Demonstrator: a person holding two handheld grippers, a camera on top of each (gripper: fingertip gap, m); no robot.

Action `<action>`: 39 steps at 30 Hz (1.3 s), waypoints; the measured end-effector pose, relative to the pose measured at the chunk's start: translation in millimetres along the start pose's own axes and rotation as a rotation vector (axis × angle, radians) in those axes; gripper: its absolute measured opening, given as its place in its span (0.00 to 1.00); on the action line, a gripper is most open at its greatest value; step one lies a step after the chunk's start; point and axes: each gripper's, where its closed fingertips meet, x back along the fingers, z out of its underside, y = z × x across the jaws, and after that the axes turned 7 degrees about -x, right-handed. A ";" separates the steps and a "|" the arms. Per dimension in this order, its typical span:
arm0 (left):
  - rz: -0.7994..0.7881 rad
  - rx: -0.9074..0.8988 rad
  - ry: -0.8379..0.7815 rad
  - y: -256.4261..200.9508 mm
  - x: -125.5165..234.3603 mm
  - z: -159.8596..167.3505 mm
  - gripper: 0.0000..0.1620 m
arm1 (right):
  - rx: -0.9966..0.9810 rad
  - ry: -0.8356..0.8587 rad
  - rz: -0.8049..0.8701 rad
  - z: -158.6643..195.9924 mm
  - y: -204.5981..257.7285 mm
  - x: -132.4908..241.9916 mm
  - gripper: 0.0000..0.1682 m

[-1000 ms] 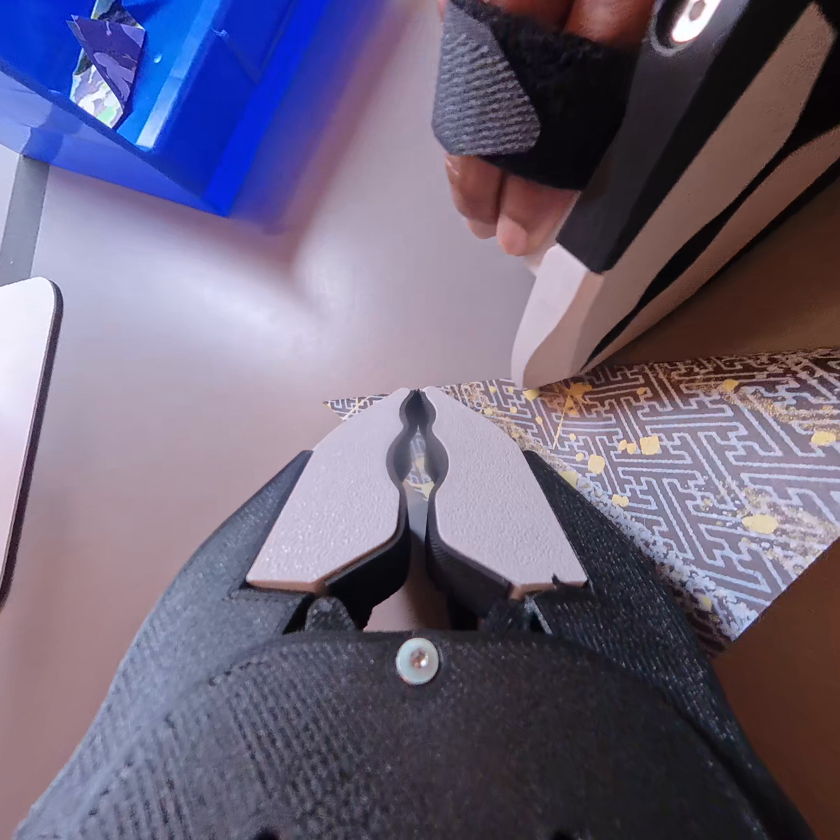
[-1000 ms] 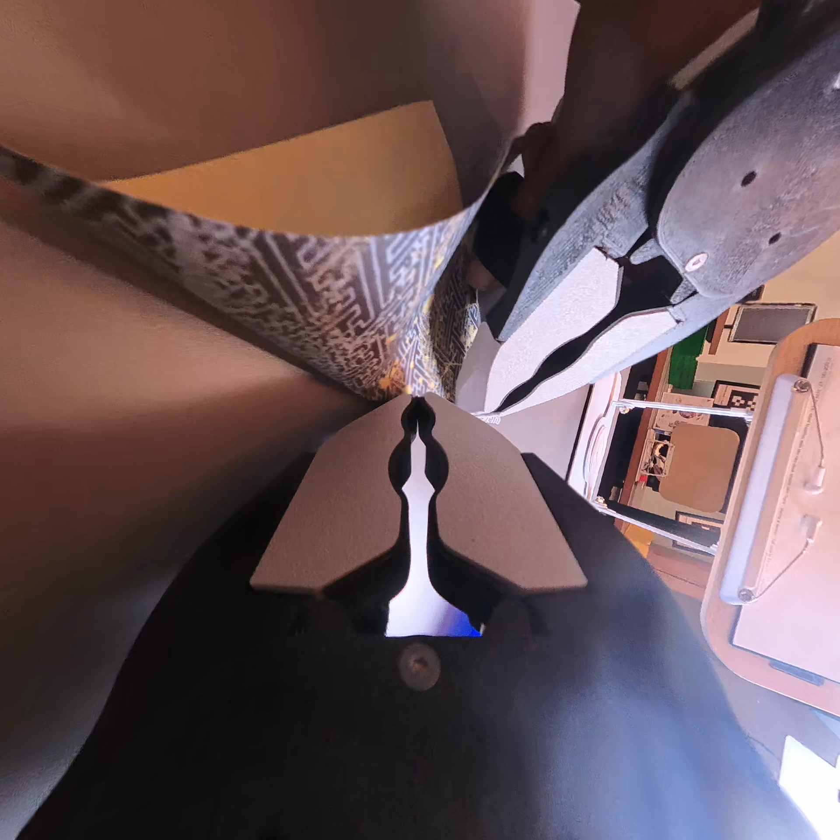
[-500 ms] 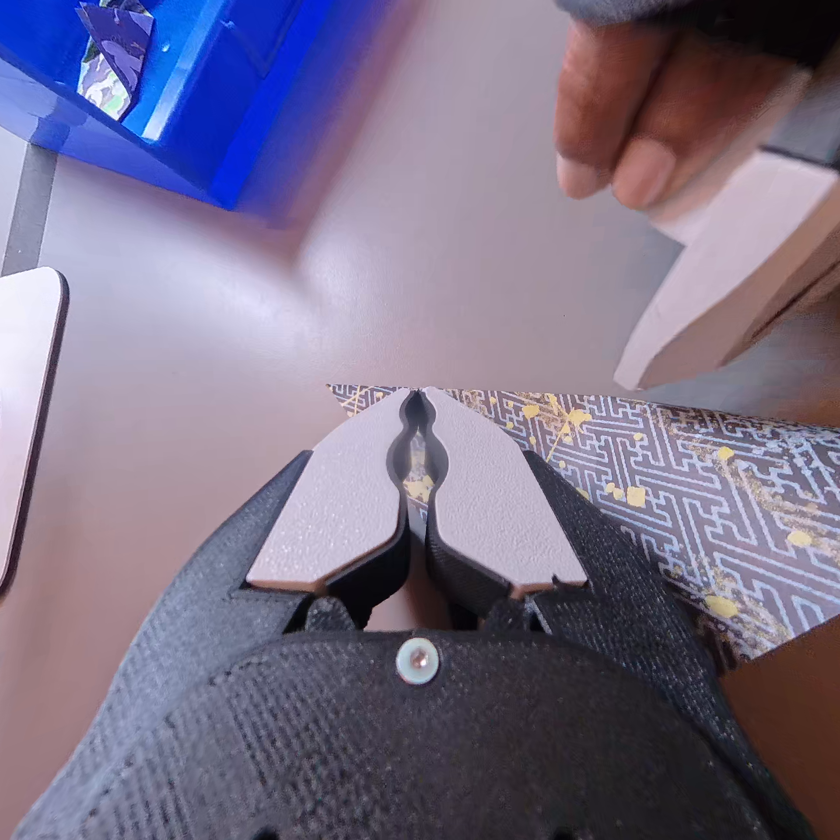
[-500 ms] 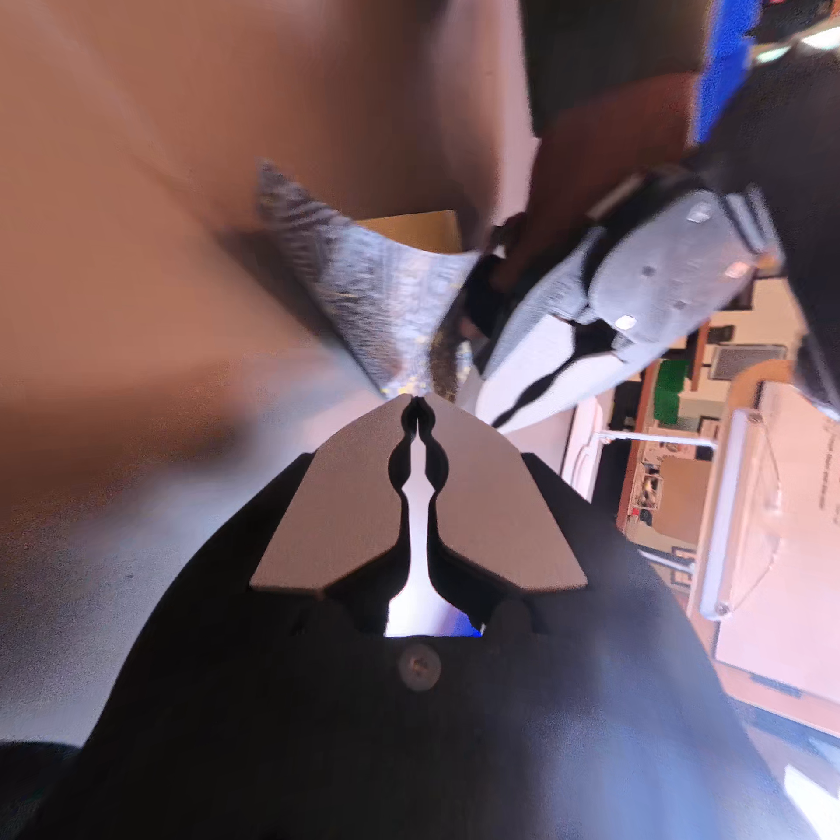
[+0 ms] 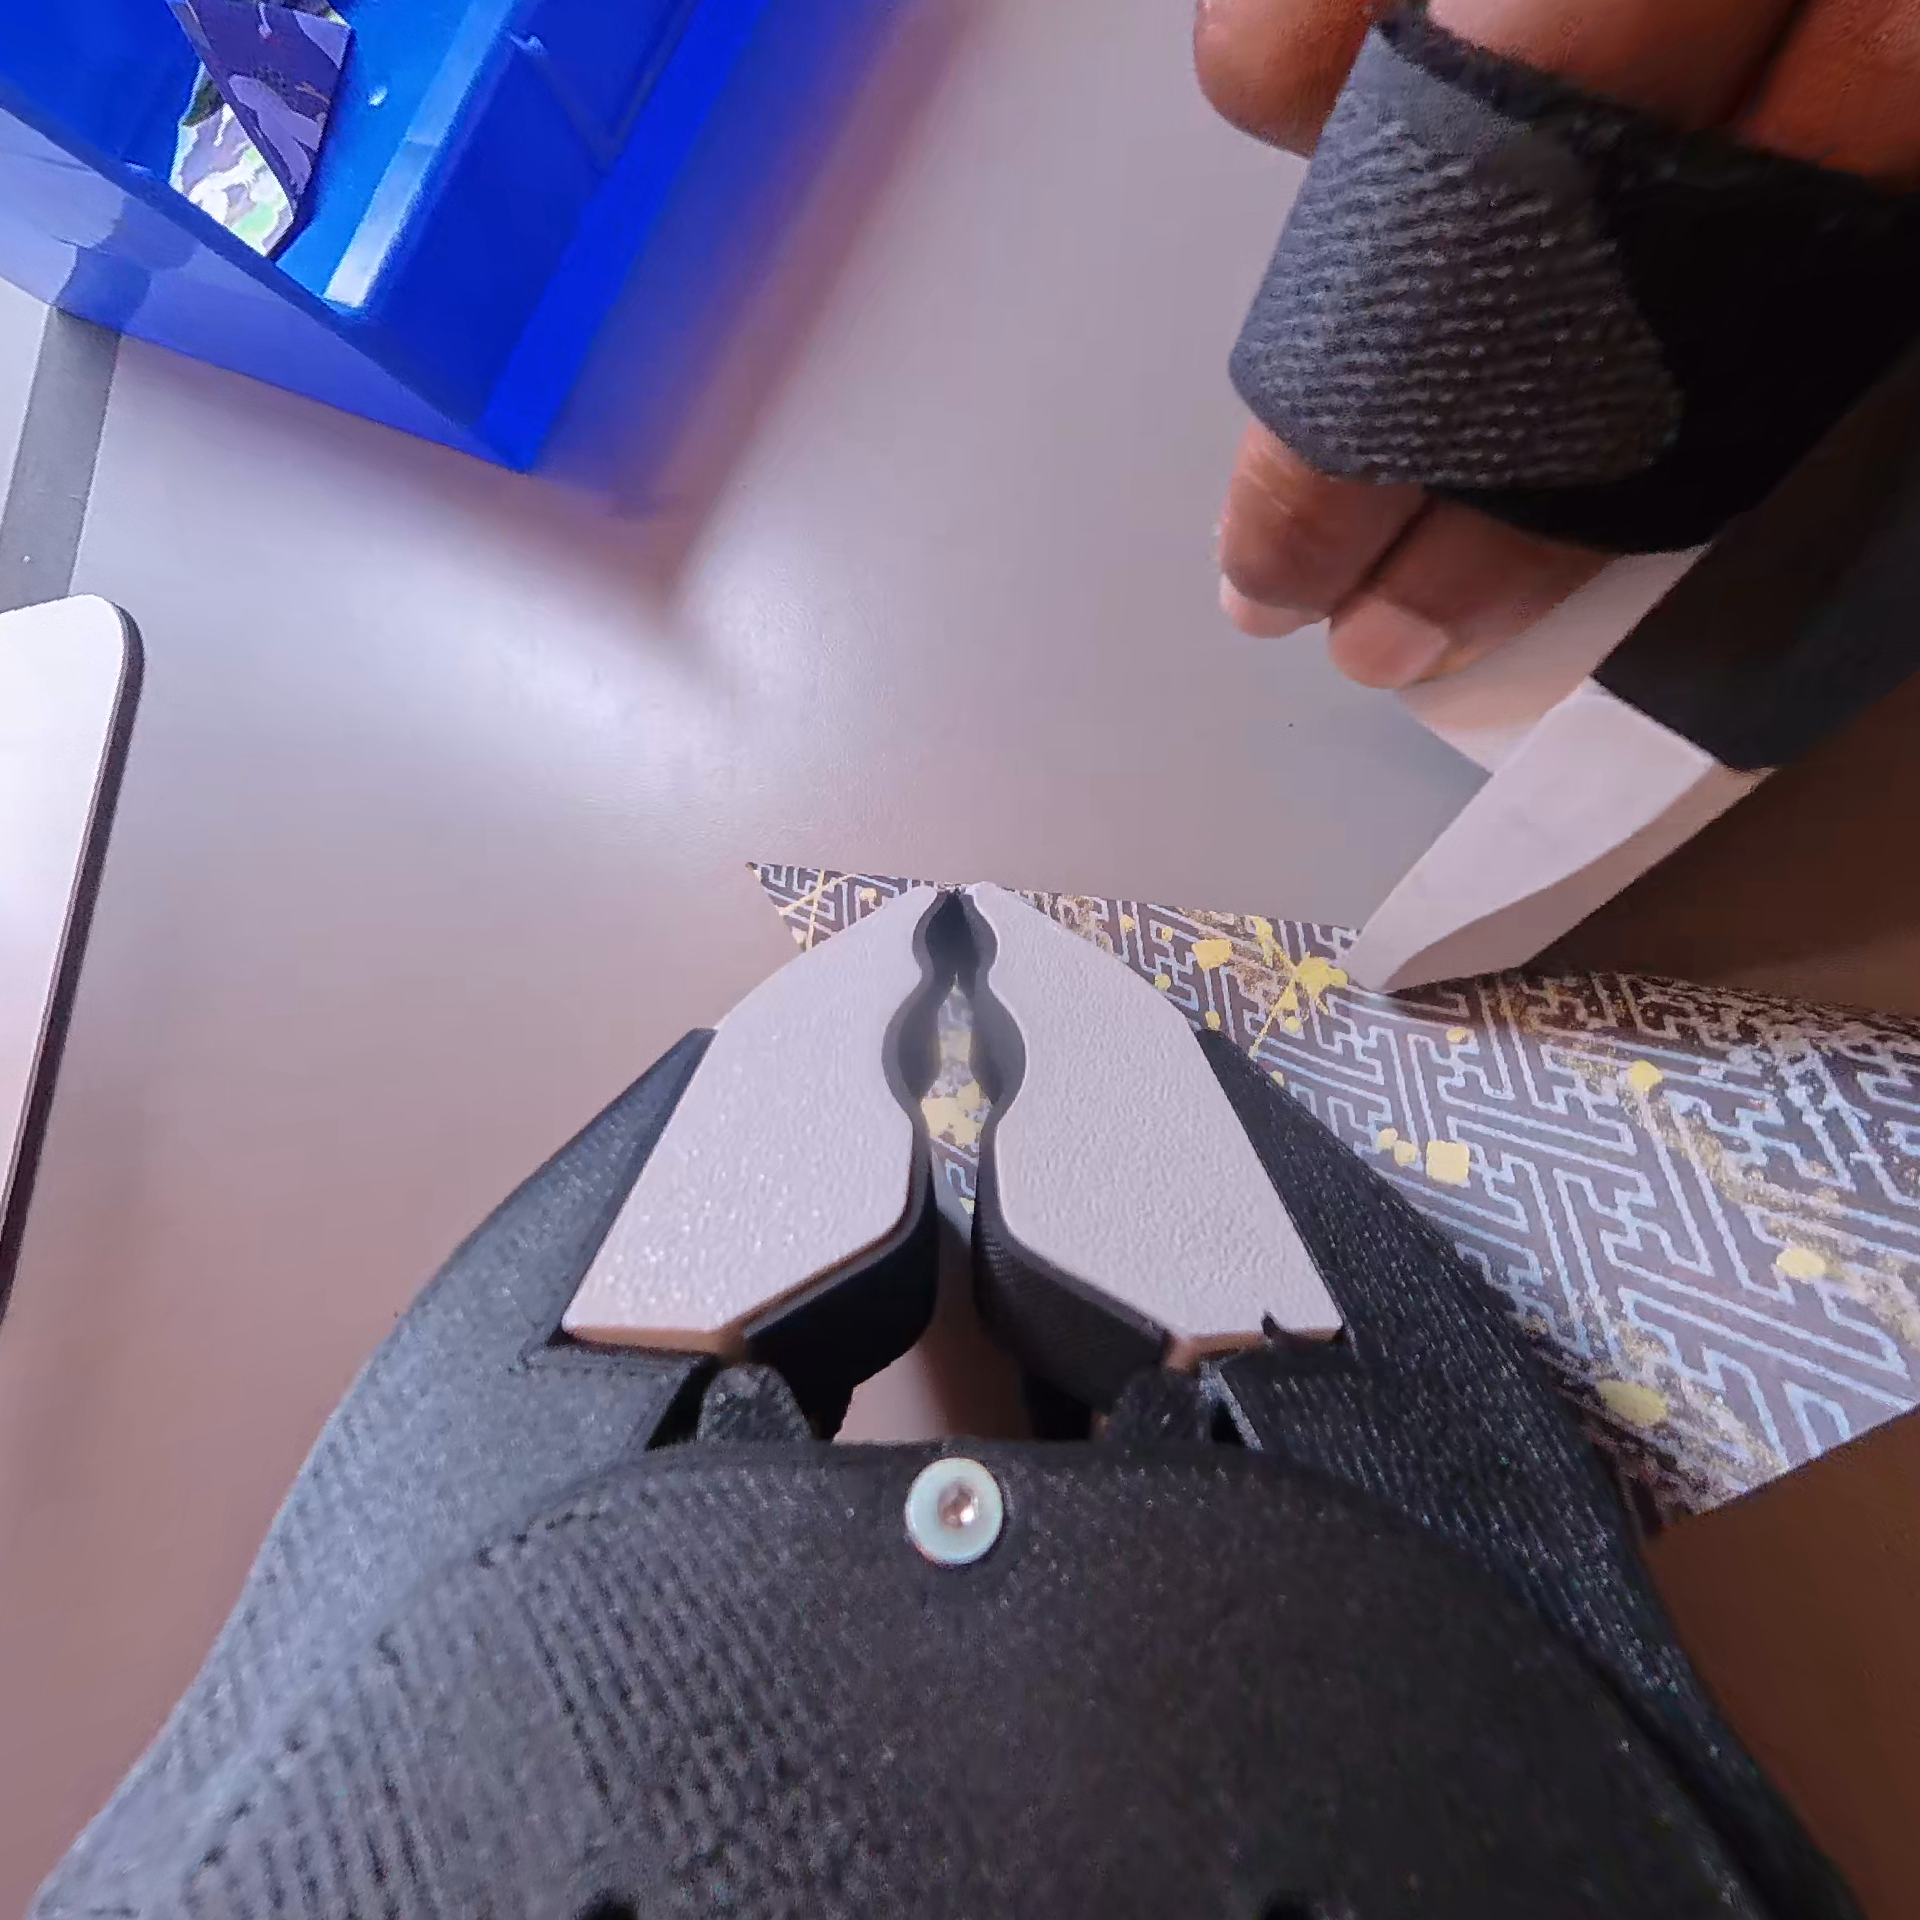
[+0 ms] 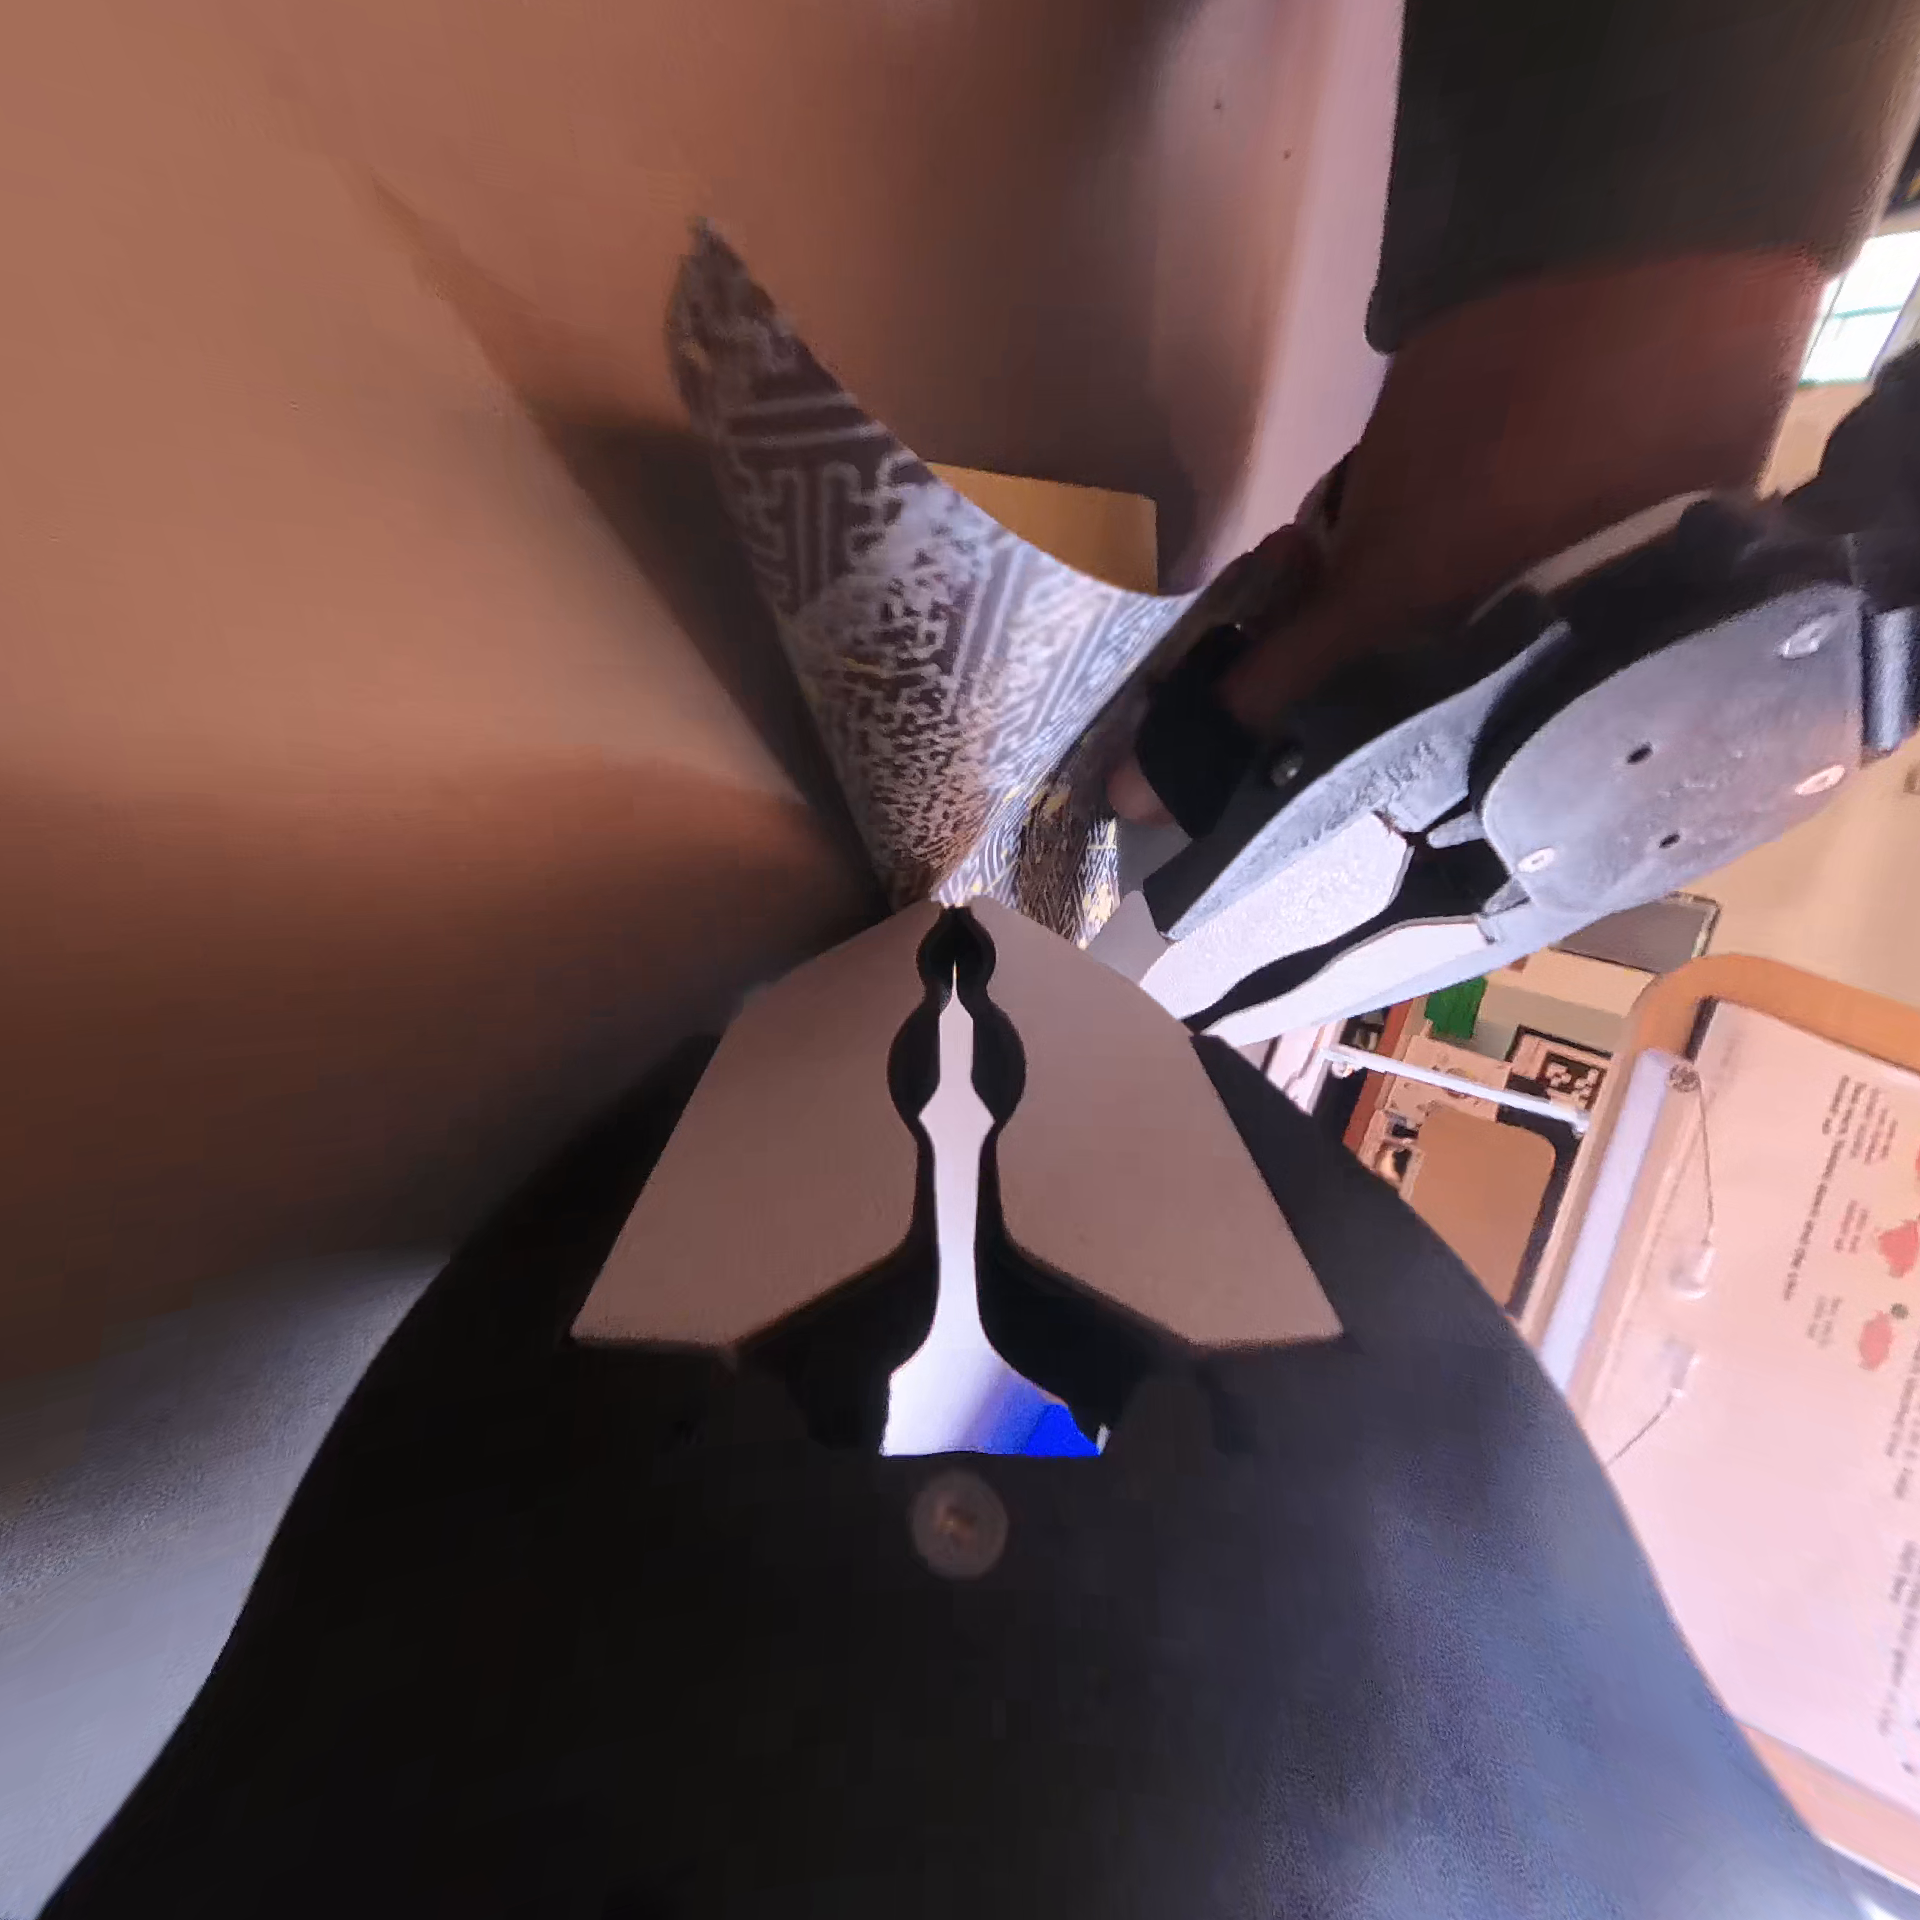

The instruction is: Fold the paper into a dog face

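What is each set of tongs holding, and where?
Right tongs pinch the patterned paper at its lifted edge. Left tongs are shut over its near corner; grip unclear.

My desk [image 5: 436, 852], a smooth mauve-grey surface, carries the patterned paper [image 5: 1621, 1174] lying flat before me, a blue bin [image 5: 436, 270] at its far left, and a pale round-cornered board [image 5: 52, 831] beside it.

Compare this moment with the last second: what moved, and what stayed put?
The right gripper lifted off the paper half a second ago and has come back down onto its top edge, jaws shut throughout. The left gripper stays shut, pressing the paper's corner on the table. The blue bin hasn't moved.
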 end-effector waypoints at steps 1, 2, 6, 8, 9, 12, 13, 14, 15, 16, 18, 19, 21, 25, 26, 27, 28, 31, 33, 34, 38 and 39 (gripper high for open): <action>-0.001 0.001 0.002 0.0 -0.1 0.1 0.01 | 0.019 -0.002 -0.005 -1.3 1.2 1.0 0.00; -0.001 0.003 0.005 0.1 0.0 0.1 0.01 | 0.039 -0.003 -0.009 -2.4 2.3 1.9 0.00; -0.005 0.005 0.009 0.0 -0.1 0.1 0.01 | 0.124 -0.002 -0.020 -5.5 4.8 4.0 0.00; -0.007 0.003 0.009 0.1 -0.1 0.1 0.01 | 0.162 -0.007 -0.025 -6.3 5.5 4.7 0.00; -0.008 0.002 0.009 0.0 -0.1 0.1 0.01 | 0.165 -0.012 -0.032 -6.5 5.8 5.0 0.00; -0.006 0.005 0.005 0.0 0.0 0.1 0.01 | 0.070 -0.046 -0.010 -7.0 -3.1 6.0 0.00; -0.007 0.004 0.005 0.0 0.0 0.1 0.01 | 0.044 -0.048 0.003 -5.8 -7.6 5.8 0.00; -0.009 0.002 0.006 0.0 -0.1 0.1 0.01 | 0.025 -0.039 0.005 -3.7 -10.0 4.2 0.00; -0.008 0.002 0.006 0.0 -0.1 0.1 0.01 | 0.018 -0.030 0.009 -1.6 -11.1 1.8 0.00; -0.007 0.003 0.004 0.1 -0.2 0.1 0.01 | 0.022 -0.025 0.004 -0.2 -9.7 -0.8 0.00; -0.008 0.003 0.003 0.1 -0.2 0.2 0.01 | 0.037 -0.028 -0.016 -1.0 -3.0 -4.1 0.00; -0.008 0.001 0.003 0.1 -0.2 0.3 0.01 | 0.045 -0.036 -0.009 -2.9 -2.2 -3.8 0.00; -0.006 0.003 0.002 0.1 -0.2 0.2 0.01 | 0.066 -0.040 -0.012 -6.4 0.1 -1.9 0.00; -0.006 0.003 0.003 0.2 -0.3 0.3 0.01 | 0.109 -0.049 -0.008 -12.1 5.0 2.9 0.00; -0.006 0.004 0.003 0.2 -0.4 0.2 0.01 | 0.116 -0.052 -0.008 -13.6 6.3 4.2 0.00; -0.006 0.004 0.004 0.2 -0.3 0.2 0.01 | 0.125 -0.051 -0.005 -14.7 7.3 5.2 0.00; -0.006 0.005 0.004 0.2 -0.3 0.2 0.01 | 0.132 -0.053 -0.005 -16.1 8.6 6.4 0.00; -0.007 0.007 0.007 0.2 -0.5 0.2 0.01 | 0.156 -0.060 -0.011 -19.8 12.0 9.8 0.00; -0.008 0.007 0.007 0.3 -0.4 0.2 0.01 | 0.180 -0.061 -0.015 -21.1 13.5 11.4 0.00; -0.009 0.007 0.007 0.3 -0.4 0.1 0.01 | 0.191 -0.065 -0.019 -22.2 14.6 12.5 0.00; -0.009 0.007 0.008 0.3 -0.4 0.1 0.01 | 0.225 -0.092 -0.034 -27.5 19.6 17.2 0.00; -0.009 0.007 0.008 0.3 -0.4 0.1 0.01 | 0.229 -0.098 -0.039 -28.3 20.5 18.2 0.00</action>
